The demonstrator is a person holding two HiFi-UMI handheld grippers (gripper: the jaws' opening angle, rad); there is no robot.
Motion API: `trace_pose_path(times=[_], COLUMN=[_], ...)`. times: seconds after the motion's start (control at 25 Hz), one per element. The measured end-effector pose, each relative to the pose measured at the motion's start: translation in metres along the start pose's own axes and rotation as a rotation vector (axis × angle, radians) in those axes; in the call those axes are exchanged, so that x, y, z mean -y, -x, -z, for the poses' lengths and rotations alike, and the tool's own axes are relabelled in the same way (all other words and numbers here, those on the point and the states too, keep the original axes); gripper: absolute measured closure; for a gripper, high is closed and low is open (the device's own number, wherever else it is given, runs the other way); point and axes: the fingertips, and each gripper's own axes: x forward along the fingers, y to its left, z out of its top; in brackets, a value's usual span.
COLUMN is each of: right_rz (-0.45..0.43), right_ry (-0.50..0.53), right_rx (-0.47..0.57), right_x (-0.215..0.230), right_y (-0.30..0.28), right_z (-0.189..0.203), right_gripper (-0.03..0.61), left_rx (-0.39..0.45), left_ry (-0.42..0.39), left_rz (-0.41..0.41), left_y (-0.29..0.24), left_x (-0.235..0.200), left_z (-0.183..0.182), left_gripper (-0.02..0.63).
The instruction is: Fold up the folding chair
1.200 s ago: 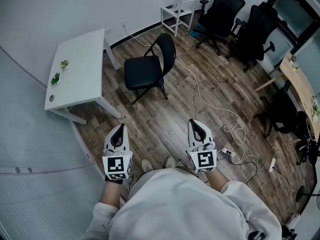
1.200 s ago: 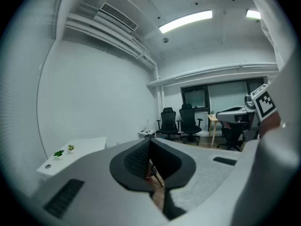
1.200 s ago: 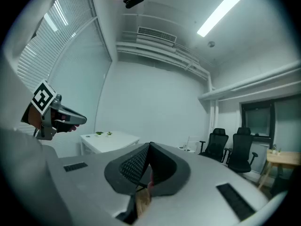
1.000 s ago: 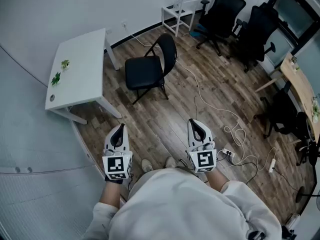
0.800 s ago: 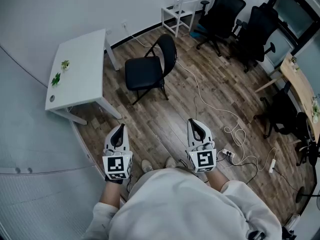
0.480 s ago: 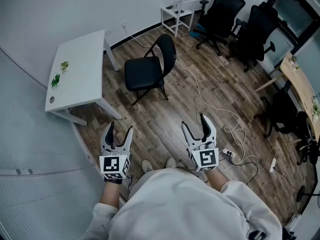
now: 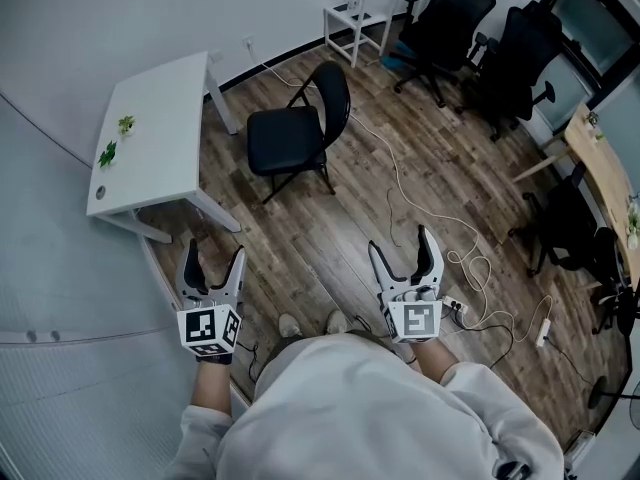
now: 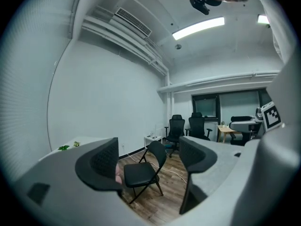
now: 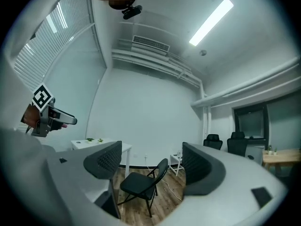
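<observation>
Chair first: your folding chair [image 7: 290,138] stands unfolded on the wood floor [image 7: 330,238], seat flat and backrest upright. It is just beside the far end of the white table [image 7: 150,118] and well ahead of you. A pale cable [image 7: 392,183] trails over the boards to its right. Your left gripper [image 7: 213,258] hovers near the table's closer leg. Its jaws have just been opening and are spread wide, with only air between them. Your right gripper [image 7: 402,246] has done the same and holds nothing. Both point toward the chair, well apart from it. Two small green bits [image 7: 107,154], perhaps leaves, lie on the table. Black office chairs [image 7: 470,28] stand farther back.
</observation>
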Motion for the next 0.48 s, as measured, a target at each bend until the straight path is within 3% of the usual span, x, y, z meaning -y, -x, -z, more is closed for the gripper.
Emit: trace_pose_path(times=[0.48], right_rz=[-0.11], right_ry=[-0.014], right_rx=[-0.05], right_x=[0.002], right_y=[-0.036], right_z=[0.03], right_gripper=[0.193], left_rx=[-0.066], left_ry=[0.02], left_rz=[-0.045], left_y=[-0.018], left_x=[0.002], left_z=[0.025], left_gripper=[0.216])
